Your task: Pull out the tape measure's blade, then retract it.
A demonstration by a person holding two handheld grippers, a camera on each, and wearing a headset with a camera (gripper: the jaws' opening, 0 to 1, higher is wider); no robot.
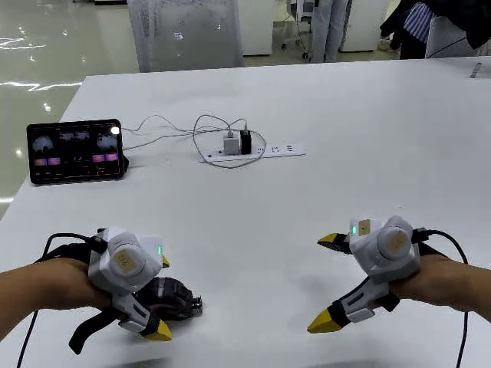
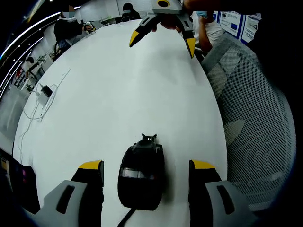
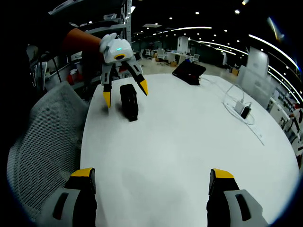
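A black tape measure (image 1: pixel 175 297) lies on the white table (image 1: pixel 307 107) near its front left edge, with its blade drawn in. My left gripper (image 1: pixel 160 298) is open and straddles it, with a gap on both sides. In the left gripper view the tape measure (image 2: pixel 142 174) sits between the yellow fingertips (image 2: pixel 90 165), its blade tip pointing away. My right gripper (image 1: pixel 324 283) is open at the front right, holding nothing, and faces the left one. From the right gripper view, the left gripper (image 3: pixel 125 94) stands over the tape measure (image 3: pixel 129 101).
A dark tablet (image 1: pixel 77 150) with a lit screen stands at the left. A white power strip (image 1: pixel 253 150) with chargers and looped cables lies mid-table. A mesh chair (image 1: pixel 184 31) stands beyond the far edge. People stand in the background.
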